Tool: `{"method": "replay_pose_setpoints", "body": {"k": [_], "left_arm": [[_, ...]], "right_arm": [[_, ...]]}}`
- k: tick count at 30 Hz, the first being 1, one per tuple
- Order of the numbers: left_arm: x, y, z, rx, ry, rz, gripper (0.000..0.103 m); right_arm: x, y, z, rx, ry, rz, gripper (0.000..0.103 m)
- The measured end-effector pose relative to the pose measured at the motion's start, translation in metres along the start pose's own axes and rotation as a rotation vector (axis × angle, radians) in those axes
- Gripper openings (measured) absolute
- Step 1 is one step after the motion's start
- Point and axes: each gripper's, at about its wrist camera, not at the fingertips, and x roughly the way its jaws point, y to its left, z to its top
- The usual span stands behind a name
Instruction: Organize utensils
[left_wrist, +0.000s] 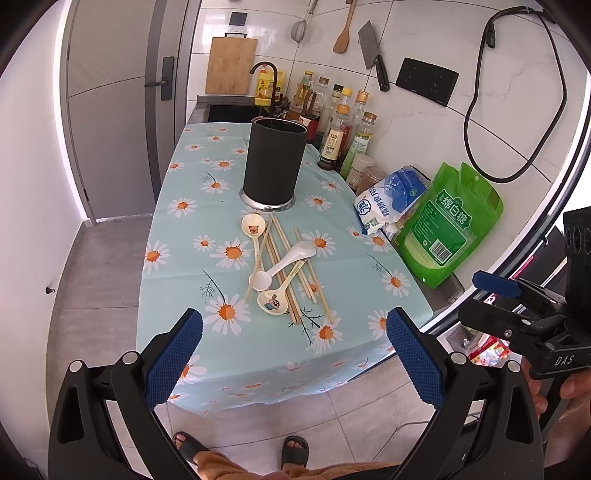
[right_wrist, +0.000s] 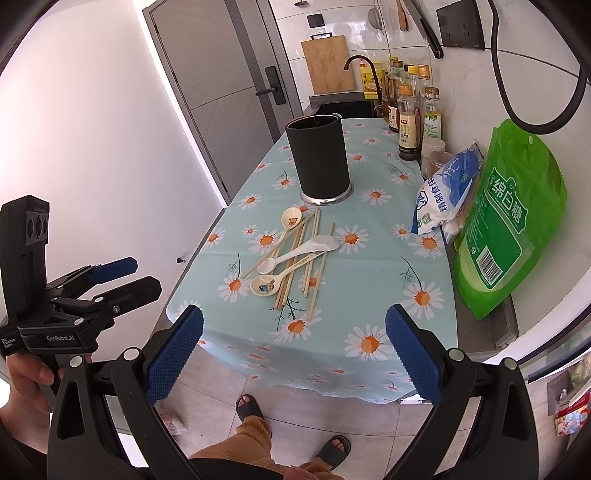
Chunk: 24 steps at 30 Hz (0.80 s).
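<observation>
A black cylindrical utensil holder (left_wrist: 273, 162) (right_wrist: 319, 158) stands upright on the daisy tablecloth (left_wrist: 184, 266) (right_wrist: 373, 280). In front of it lies a loose pile: a cream spoon with a bear (left_wrist: 253, 230) (right_wrist: 291, 218), a white spoon (left_wrist: 284, 264) (right_wrist: 303, 251), a cartoon-print spoon (left_wrist: 275, 301) (right_wrist: 267, 285) and several wooden chopsticks (left_wrist: 314, 280) (right_wrist: 314, 236). My left gripper (left_wrist: 293, 354) is open and empty, held off the table's near edge. My right gripper (right_wrist: 293, 354) is open and empty, also short of the edge. Each gripper shows in the other's view (left_wrist: 524, 306) (right_wrist: 92, 288).
A green sugar bag (left_wrist: 448, 225) (right_wrist: 506, 225) and a blue-white salt bag (left_wrist: 388, 201) (right_wrist: 443, 195) lean at the right wall. Several bottles (left_wrist: 340, 133) (right_wrist: 410, 114) stand behind them. A sink with faucet (left_wrist: 266, 85) lies beyond the holder. The person's feet (right_wrist: 251, 406) are below.
</observation>
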Motion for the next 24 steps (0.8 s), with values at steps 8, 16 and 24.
{"method": "replay_pose_setpoints", "body": {"k": [8,16,24], "left_arm": [[-0.0026,0.0015,-0.0006,-0.002,-0.006,0.003,0.097],[-0.0026,0.0014,-0.0009,-0.001,-0.006,0.001,0.097],[-0.0042,-0.0004,-0.0011,-0.004,-0.005,0.002,0.097]], "right_arm": [[0.001,-0.0008,-0.0009,0.002,0.002,0.005,0.098],[0.0011,0.0002,-0.0009,0.0,-0.001,0.001,0.098],[0.0017,0.0003,0.0005,0.0,-0.004,0.006,0.098]]}}
